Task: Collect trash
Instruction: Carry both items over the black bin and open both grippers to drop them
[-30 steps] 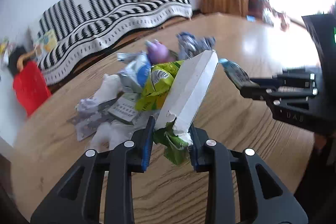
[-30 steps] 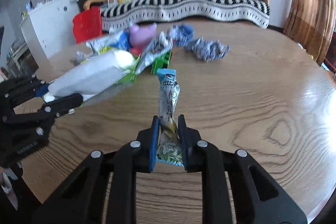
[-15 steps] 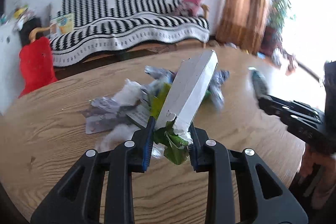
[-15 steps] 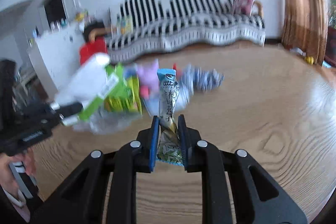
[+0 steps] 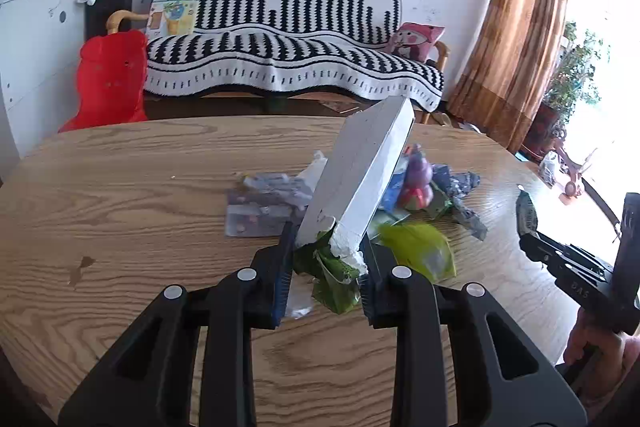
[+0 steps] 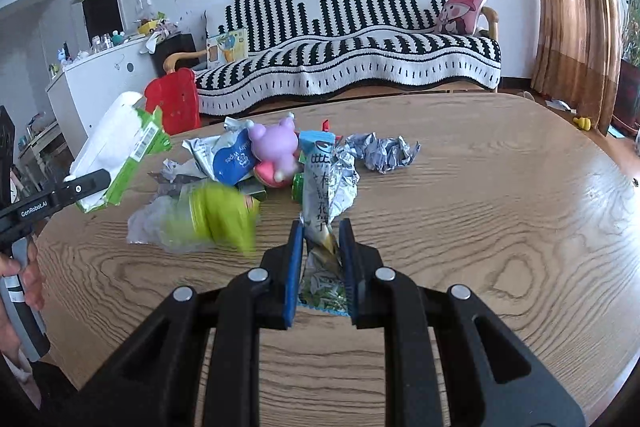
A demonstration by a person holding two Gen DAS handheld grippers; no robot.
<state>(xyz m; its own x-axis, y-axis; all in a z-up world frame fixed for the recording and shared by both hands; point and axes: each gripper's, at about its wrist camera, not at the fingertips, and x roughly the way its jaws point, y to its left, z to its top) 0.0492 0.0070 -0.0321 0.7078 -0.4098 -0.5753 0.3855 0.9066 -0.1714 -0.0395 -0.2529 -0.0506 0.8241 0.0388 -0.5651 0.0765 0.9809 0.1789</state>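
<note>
Meanwhile, at frame centre, the left gripper (image 5: 326, 263) clamps a white wipes pack (image 5: 360, 179) above the wooden table (image 5: 120, 187); the right gripper (image 6: 320, 263) pinches a snack wrapper (image 6: 320, 187). Mid-collection, apparently: both loads need a bin, none visible, with the trash pile (image 6: 248, 163) remaining.

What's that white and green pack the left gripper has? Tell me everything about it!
The pack is a long soft wipes-style packet: white plastic with a green end and a barcode label, seen in the right view. The left gripper clamps its torn, crumpled green end, so it tilts up, lifted off the table, touching only the pads.
</note>
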